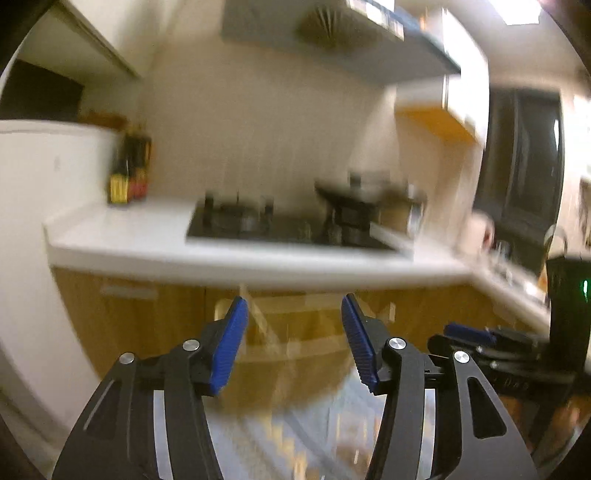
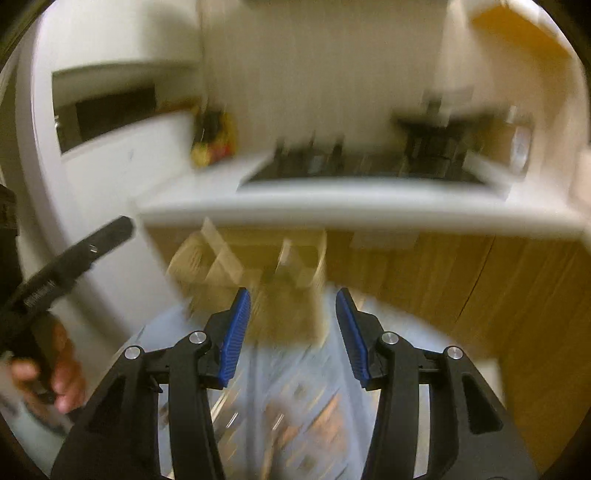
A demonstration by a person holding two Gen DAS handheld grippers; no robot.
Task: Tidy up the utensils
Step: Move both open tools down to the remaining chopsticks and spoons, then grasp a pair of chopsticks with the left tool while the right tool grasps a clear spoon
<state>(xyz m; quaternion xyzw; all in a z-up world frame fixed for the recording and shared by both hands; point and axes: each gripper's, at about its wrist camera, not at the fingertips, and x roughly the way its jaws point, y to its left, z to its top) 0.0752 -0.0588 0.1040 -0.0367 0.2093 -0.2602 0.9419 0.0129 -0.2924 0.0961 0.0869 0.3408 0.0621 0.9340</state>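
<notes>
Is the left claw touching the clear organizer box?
Apart. The left wrist view shows the left claw open, pads bare, with the blurred organizer box beyond them.

counter [image 1: 147, 236] runs across the back, hob [image 1: 280, 227] set in it, pot [image 1: 354, 199] on hob's right side, bottles [image 1: 129, 173] at counter's left end by the wall. cabinets [image 1: 147, 317] below, hood [image 1: 332, 33] above.
</notes>
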